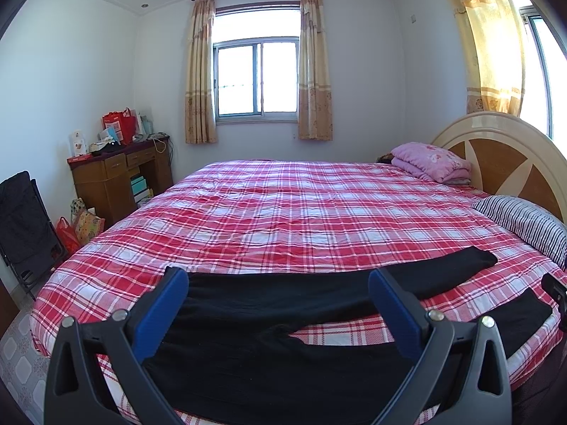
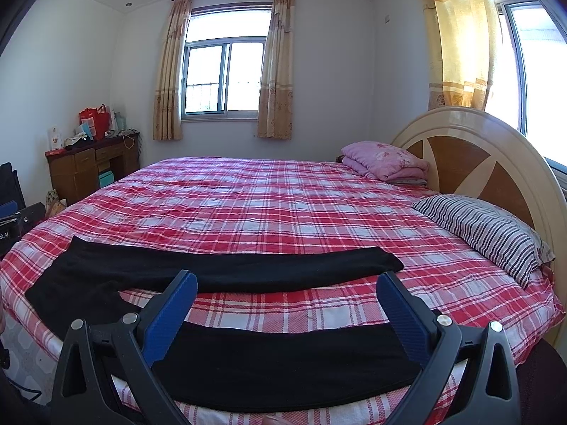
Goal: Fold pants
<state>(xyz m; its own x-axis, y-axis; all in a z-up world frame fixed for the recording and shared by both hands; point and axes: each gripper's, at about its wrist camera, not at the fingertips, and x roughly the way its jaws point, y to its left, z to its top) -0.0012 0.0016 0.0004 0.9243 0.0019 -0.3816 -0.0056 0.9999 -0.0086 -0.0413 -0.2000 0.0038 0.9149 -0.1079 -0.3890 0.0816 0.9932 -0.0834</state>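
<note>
Black pants [image 1: 269, 322] lie flat on the near edge of a bed with a red plaid sheet [image 1: 283, 205]. The legs are spread apart in a V, with the waist at the left. My left gripper [image 1: 278, 279] hovers open over the waist and crotch end, its blue pads wide apart with nothing between them. My right gripper [image 2: 287, 283] is open above the near leg [image 2: 283, 364], while the far leg [image 2: 226, 265] stretches across behind it. The tip of the right gripper [image 1: 556, 294] shows at the right edge of the left wrist view.
A striped pillow [image 2: 485, 233] and a folded pink quilt [image 2: 386, 163] lie by the round headboard [image 2: 471, 148] at right. A wooden desk [image 1: 117, 173] with bags stands at the far left, near a black folding chair [image 1: 24, 226]. The plaid sheet stretches bare beyond the pants.
</note>
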